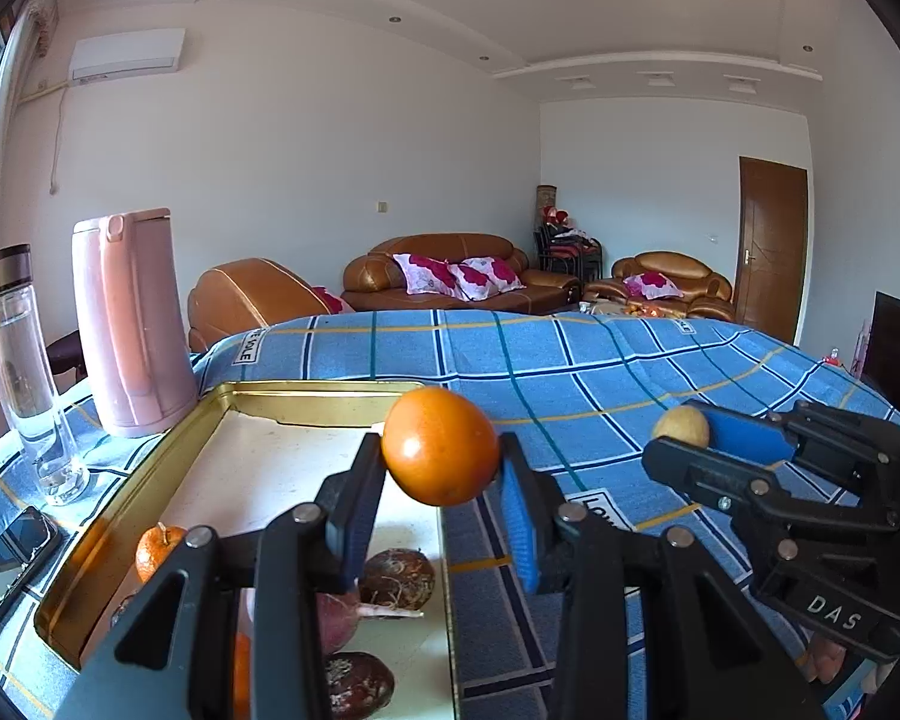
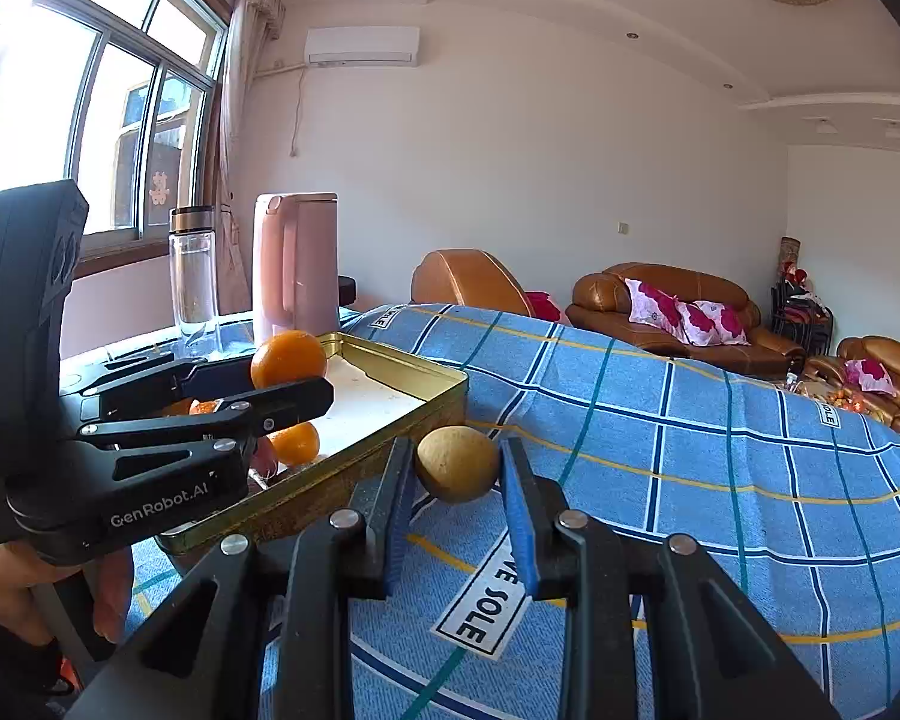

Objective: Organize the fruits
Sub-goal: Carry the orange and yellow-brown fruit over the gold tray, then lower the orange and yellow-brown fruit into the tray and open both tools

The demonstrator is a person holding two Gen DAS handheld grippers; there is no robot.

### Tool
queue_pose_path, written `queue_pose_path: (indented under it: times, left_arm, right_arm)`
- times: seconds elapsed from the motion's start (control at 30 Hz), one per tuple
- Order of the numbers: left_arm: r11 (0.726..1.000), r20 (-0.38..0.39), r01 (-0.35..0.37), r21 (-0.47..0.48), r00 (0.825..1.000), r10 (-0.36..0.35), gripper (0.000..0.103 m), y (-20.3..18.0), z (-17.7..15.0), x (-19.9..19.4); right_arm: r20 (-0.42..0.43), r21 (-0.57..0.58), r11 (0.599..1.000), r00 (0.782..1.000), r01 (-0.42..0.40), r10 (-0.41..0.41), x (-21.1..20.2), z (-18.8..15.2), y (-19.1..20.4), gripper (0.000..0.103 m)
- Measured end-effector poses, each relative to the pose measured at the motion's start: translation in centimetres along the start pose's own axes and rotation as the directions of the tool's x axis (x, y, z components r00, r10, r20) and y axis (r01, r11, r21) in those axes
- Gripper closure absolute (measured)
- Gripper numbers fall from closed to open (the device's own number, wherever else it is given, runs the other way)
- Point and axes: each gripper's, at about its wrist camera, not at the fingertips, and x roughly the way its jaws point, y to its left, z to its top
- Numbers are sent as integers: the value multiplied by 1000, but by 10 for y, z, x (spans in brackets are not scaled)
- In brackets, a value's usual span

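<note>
My left gripper (image 1: pixel 441 459) is shut on an orange (image 1: pixel 440 447), held above the right edge of a gold metal tray (image 1: pixel 324 394). In the right wrist view the same orange (image 2: pixel 288 358) hangs over the tray (image 2: pixel 432 381) in the left gripper (image 2: pixel 291 375). My right gripper (image 2: pixel 457 465) is shut on a small tan round fruit (image 2: pixel 457 463), held over the blue checked cloth just right of the tray. The left wrist view shows that fruit (image 1: pixel 681 426) in the right gripper (image 1: pixel 681 435). In the tray lie a small orange (image 1: pixel 157 549) and two dark brown fruits (image 1: pixel 397 577).
A pink kettle (image 1: pixel 129 324) and a clear bottle (image 1: pixel 21 360) stand beyond the tray's left corner, and a phone (image 1: pixel 12 552) lies at the left edge. The blue checked cloth (image 1: pixel 600 372) covers the table. Brown sofas stand behind. A person's hand (image 2: pixel 24 576) holds the left gripper.
</note>
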Motion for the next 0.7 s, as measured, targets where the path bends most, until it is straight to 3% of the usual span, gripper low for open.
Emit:
queue_pose_path:
  times: [0.7]
  left_arm:
    - [997,-5,-67,-47,998,67,64,44,-5,-14]
  right_arm:
    - [-21,-68,995,998,-67,66,28,11,47,73]
